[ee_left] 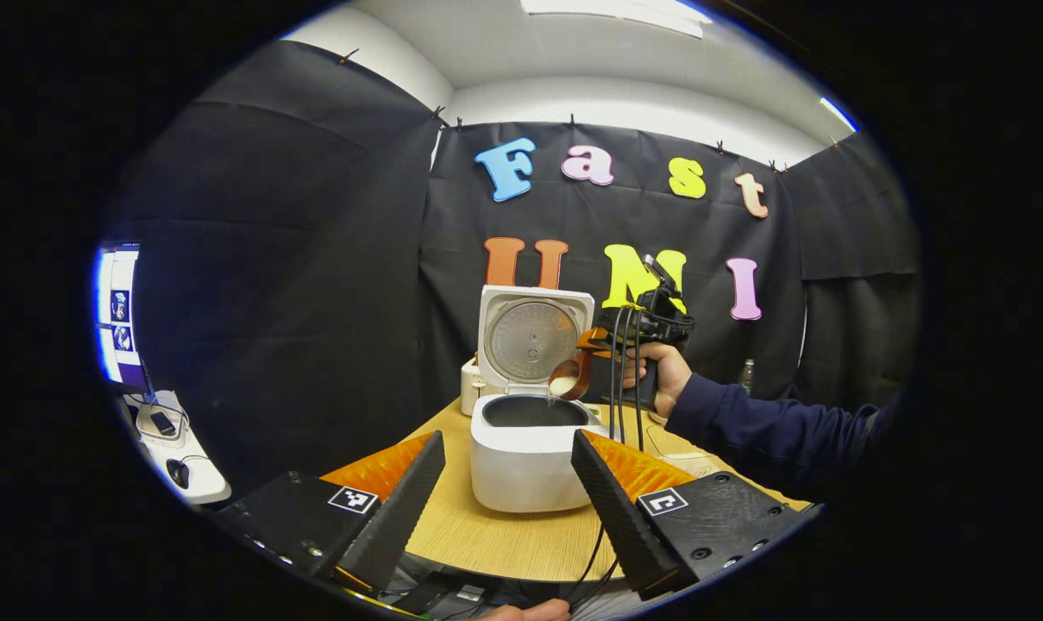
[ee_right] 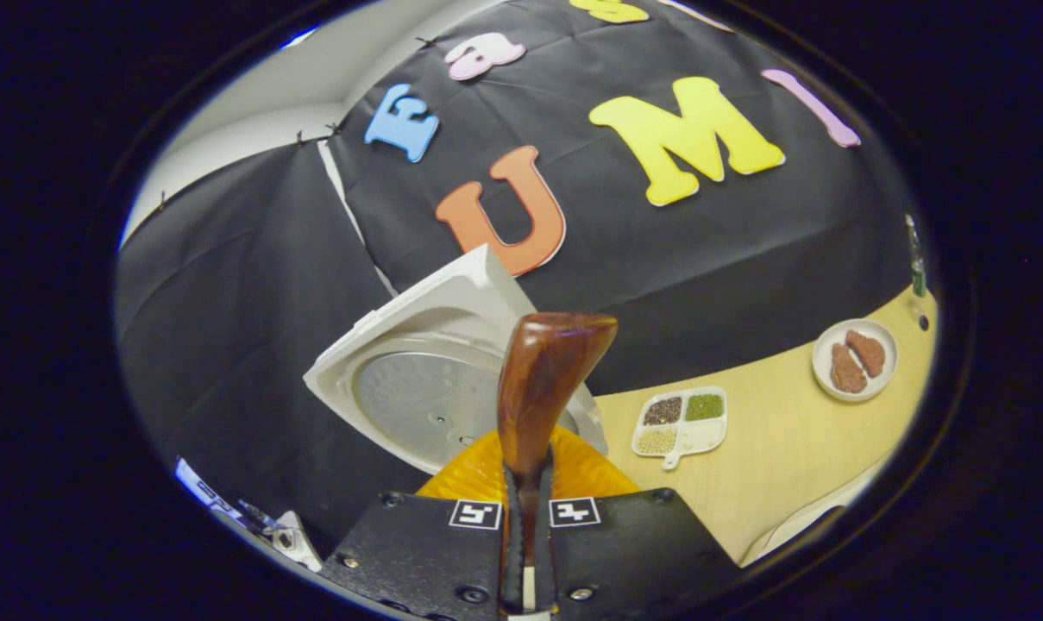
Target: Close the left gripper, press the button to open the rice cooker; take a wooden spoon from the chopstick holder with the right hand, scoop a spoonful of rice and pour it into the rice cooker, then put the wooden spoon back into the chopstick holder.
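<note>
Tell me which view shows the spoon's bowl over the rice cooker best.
The left gripper view: the wooden spoon hangs tipped over the open rice cooker, rice at its bowl. The right gripper view shows just the spoon's handle, clamped by the right gripper, before the lid.

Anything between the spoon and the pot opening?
Nothing visible. The spoon, held in the right gripper, tips rice over the open pot; the lid stands up behind it, out of the path.

Round wooden table [ee_left: 504,539] ahead of the left claw, divided white tray of grains [ee_right: 681,420] on the table to the right of the right claw, white plate with two brown pieces [ee_right: 855,359] farther right, monitor [ee_left: 120,315] far left of the left claw
</note>
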A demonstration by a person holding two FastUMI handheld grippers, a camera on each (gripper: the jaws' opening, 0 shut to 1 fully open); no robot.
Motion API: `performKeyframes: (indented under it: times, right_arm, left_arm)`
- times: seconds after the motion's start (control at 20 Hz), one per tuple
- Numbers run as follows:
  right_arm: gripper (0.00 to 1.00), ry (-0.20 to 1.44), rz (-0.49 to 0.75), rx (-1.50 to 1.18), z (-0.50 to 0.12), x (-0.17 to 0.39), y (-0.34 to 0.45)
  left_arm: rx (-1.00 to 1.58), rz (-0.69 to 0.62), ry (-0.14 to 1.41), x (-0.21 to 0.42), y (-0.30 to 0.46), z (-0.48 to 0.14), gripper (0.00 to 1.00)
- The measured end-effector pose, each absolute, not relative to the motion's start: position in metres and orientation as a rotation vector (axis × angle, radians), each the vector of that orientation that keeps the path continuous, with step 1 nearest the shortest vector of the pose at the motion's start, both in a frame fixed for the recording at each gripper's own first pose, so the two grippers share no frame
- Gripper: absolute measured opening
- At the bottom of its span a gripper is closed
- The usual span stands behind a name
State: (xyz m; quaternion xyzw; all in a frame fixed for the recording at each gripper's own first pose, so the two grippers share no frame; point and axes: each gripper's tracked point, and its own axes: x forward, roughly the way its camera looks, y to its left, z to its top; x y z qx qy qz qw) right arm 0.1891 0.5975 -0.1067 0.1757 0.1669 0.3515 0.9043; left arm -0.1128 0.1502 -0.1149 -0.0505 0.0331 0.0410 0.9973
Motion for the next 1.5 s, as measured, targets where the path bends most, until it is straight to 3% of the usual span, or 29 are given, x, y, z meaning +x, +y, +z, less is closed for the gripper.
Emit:
performKeyframes:
  times: [0.8, 1.3, 1.5]
  right_arm:
    - [0.07, 0.068, 0.795, -0.121, -0.110, 0.154, 0.626]
    - [0.07, 0.045, 0.819, -0.220, -0.120, 0.151, 0.634]
    - [0.07, -0.037, 0.837, -0.339, -0.113, 0.140, 0.636]
  left_arm:
    - [-0.112, 0.102, 0.075, -0.116, 0.155, -0.118, 0.94]
    - [-0.121, 0.119, 0.095, -0.113, 0.163, -0.127, 0.94]
    - [-0.116, 0.112, 0.098, -0.110, 0.157, -0.127, 0.94]
